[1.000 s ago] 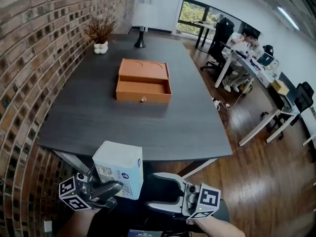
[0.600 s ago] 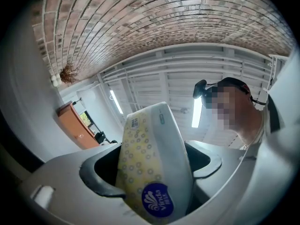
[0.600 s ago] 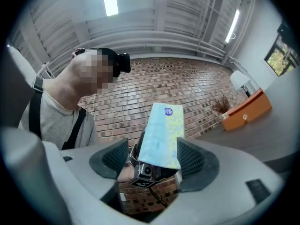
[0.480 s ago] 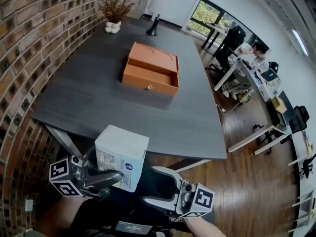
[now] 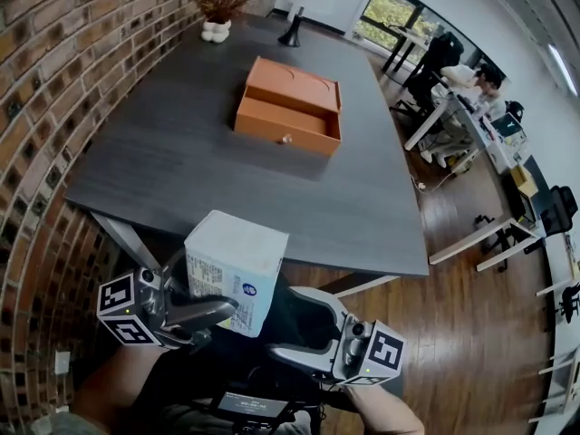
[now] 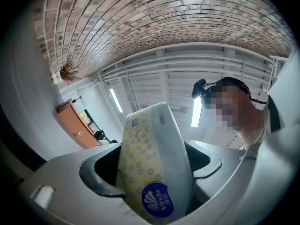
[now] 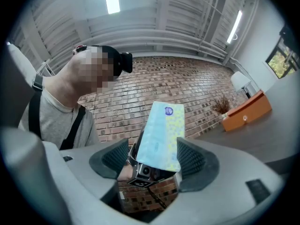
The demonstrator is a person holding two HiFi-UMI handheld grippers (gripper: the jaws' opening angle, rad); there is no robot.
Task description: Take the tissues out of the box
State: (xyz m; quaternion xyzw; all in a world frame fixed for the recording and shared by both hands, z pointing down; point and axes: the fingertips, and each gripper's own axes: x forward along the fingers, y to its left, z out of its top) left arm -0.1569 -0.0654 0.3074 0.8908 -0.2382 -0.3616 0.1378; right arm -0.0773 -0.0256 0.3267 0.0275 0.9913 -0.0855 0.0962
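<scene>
A white tissue pack (image 5: pixel 234 270) with a yellow ring pattern and a blue round logo stands upright in my left gripper (image 5: pixel 204 293), which is shut on its lower part, in front of the table's near edge. In the left gripper view the tissue pack (image 6: pixel 152 165) fills the gap between both pads. My right gripper (image 5: pixel 285 329) is open and holds nothing, pointing left toward the pack and just short of it. Its view shows the tissue pack (image 7: pixel 161 135) beyond the spread jaws. An orange box (image 5: pixel 288 107) with its drawer pulled out sits mid-table.
The dark grey table (image 5: pixel 181 170) runs along a brick wall (image 5: pixel 54 71) on the left. A potted plant (image 5: pixel 216 30) and a lamp (image 5: pixel 292 34) stand at its far end. Office desks with seated people (image 5: pixel 471 89) lie to the right over a wooden floor.
The head view has swung, so the table and orange box sit further right in the frame. Both grippers and the held pack keep about the same place near my body.
</scene>
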